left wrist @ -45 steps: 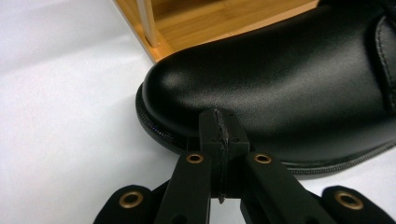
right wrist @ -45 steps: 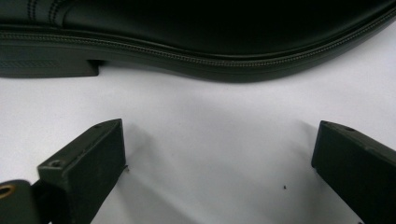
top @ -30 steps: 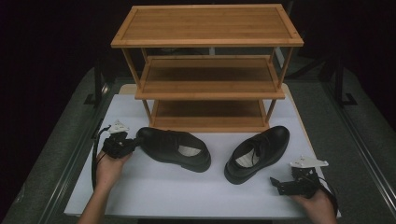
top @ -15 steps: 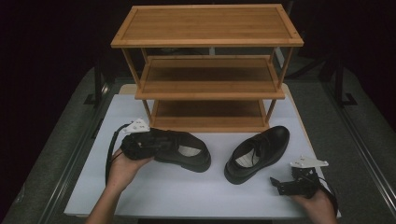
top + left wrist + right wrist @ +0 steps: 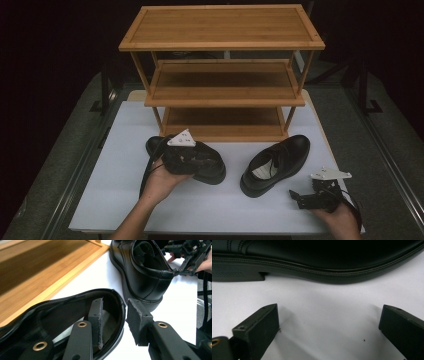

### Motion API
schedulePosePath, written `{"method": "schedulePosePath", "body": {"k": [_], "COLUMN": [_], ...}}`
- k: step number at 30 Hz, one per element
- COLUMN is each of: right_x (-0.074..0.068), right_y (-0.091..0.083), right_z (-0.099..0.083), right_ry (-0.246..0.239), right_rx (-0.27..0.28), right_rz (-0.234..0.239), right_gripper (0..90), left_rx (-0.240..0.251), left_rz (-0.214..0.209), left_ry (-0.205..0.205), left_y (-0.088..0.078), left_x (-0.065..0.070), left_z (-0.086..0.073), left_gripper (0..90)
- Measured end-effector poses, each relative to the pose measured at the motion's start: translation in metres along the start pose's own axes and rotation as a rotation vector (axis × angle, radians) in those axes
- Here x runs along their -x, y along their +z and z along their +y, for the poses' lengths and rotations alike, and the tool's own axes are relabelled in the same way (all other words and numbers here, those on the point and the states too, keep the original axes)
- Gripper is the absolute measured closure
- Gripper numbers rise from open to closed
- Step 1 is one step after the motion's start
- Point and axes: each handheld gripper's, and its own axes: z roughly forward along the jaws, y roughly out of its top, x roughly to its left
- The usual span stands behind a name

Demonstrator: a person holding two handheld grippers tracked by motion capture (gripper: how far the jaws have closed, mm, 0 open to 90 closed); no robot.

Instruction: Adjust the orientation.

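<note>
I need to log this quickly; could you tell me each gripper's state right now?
Left gripper: open, fingers straddling the left shoe's heel rim, just been opening.
Right gripper: open, holding nothing.

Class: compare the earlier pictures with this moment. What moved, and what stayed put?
The left gripper moved rightward over the left shoe; its fingers, just opening, now straddle the shoe's heel rim without gripping. The right shoe, right gripper and rack stayed put.
</note>
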Motion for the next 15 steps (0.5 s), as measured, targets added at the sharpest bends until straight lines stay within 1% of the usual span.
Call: {"method": "schedulePosePath", "body": {"k": [2, 3, 4, 6, 9, 10, 11, 15], "right_x": [0.0, 0.0, 0.0, 0.0, 0.0, 0.0, 0.0, 0.0], "right_y": [0.0, 0.0, 0.0, 0.0, 0.0, 0.0, 0.0, 0.0], "right_z": [0.0, 0.0, 0.0, 0.0, 0.0, 0.0, 0.0, 0.0], "right_ry": [0.0, 0.0, 0.0, 0.001, 0.0, 0.0, 0.0, 0.0], "right_rx": [0.0, 0.0, 0.0, 0.0, 0.0, 0.0, 0.0, 0.0], "right_rz": [0.0, 0.0, 0.0, 0.0, 0.0, 0.0, 0.0, 0.0], "right_gripper": [2.4, 2.4, 2.4, 2.4, 2.4, 2.4, 2.4, 2.4], "left_rx": [-0.003, -0.018, -0.02, -0.032, -0.046, -0.046, -0.045, -0.048], "left_rz": [-0.003, -0.011, -0.011, -0.014, -0.015, -0.015, -0.025, -0.03], "left_ry": [-0.002, 0.007, 0.003, 0.009, 0.016, 0.016, 0.009, 0.0], "left_y": [0.002, 0.008, 0.01, 0.014, 0.017, 0.019, 0.02, 0.02], "left_x": [0.0, 0.001, 0.002, 0.002, 0.003, 0.002, 0.002, 0.002], "left_z": [0.0, 0.001, 0.001, 0.0, -0.002, -0.003, -0.004, -0.004], "left_gripper": [65.2, 65.2, 65.3, 65.4, 68.0, 72.9, 74.5, 78.9]}}
